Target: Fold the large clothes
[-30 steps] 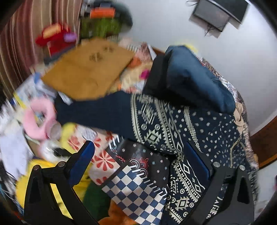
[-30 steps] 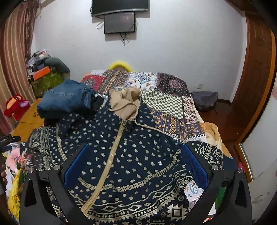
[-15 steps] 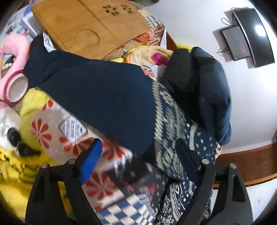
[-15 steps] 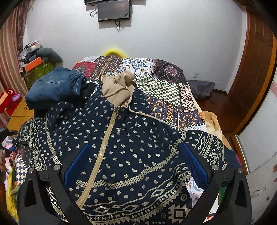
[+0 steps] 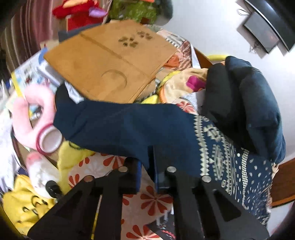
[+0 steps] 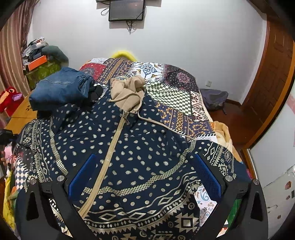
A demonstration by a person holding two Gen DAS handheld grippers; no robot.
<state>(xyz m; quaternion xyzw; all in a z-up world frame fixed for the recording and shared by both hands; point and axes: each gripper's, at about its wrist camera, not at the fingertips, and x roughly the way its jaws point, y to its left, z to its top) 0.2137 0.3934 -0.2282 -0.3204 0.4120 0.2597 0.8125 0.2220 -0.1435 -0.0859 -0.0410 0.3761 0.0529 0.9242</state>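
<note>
1. Your left gripper (image 5: 148, 167) was clenched on the hoodie sleeve (image 5: 125, 127), the plain navy cloth pinched between its two blue pads, which stood nearly together.
2. That sleeve ran out past the left edge of the bed, its cuff end lying against a pink plush toy (image 5: 35, 118) and touching the near corner of a wooden lap tray (image 5: 110, 61).
3. The tray carried paw-print cutouts and a round recess; no words could be read on it.
4. Under the sleeve lay a sheet with red flowers (image 5: 147, 199) and a yellow plush (image 5: 24, 205) with a drawn face.
5. Your right gripper (image 6: 144, 180) was released, its blue pads wide apart, hovering above the hoodie's (image 6: 140, 157) front without touching it as far as could be told.
6. The hoodie lay face up at the near end of the bed, spread flat on the patchwork quilt (image 6: 171, 94), zip closed, navy with cream dots and geometric bands.
7. Its tan hood (image 6: 127, 92) was bunched at the collar, toward the middle of the bed, with a drawstring trailing to the right.
8. Folded jeans (image 6: 60, 88) sat at the left edge of the bed, just beside the hoodie's left shoulder.
9. A dark screen (image 6: 126, 10) hung on the far wall; no brand or label was legible anywhere.
</note>
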